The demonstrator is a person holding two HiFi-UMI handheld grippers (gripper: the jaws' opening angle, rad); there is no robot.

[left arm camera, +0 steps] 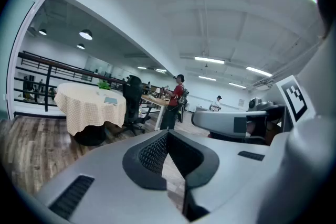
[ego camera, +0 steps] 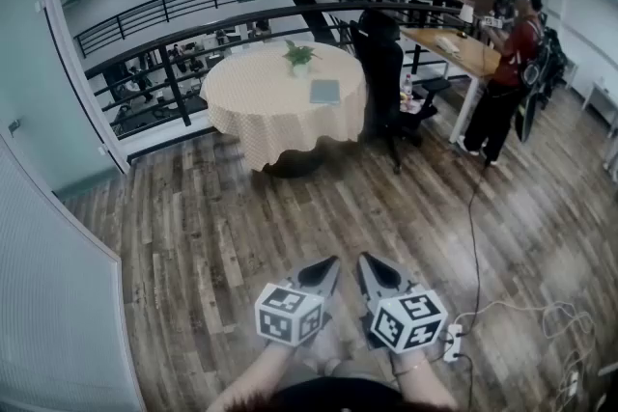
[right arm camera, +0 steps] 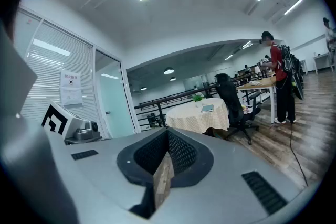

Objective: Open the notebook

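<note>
Both hand-held grippers sit lowest in the head view, side by side above the wood floor [ego camera: 222, 227]: left hand-held gripper [ego camera: 324, 271], right hand-held gripper [ego camera: 373, 269], marker cubes up, tips aimed ahead toward the round tabletop [ego camera: 253, 92]. Left gripper view: jaws clenched, tips meeting, nothing between them, only floor showing through the slot behind the tips. Right gripper view: same, jaws closed tip to tip, empty. Task notebook [ego camera: 325, 92] lies flat on the cream checked cloth [ego camera: 280, 140], on the right part of the tabletop as the head view sees it, well apart from both grippers, untouched; cover looks shut, but it is too small to be sure. Small potted plant [ego camera: 300, 58] stands toward the tabletop's far side, just behind and left of the notebook, not touching it. Black office chair [ego camera: 382, 63] stands just beside the tabletop on its right. Further right is a wooden desk [ego camera: 454, 48] with a person in a red top [ego camera: 510, 63] standing at it. Black railing [ego camera: 164, 14] curves behind the tabletop. Glass partition [ego camera: 48, 304] runs down the left edge. White power strip [ego camera: 452, 343] with its cable lies on the floor just right of the right hand-held gripper.
</note>
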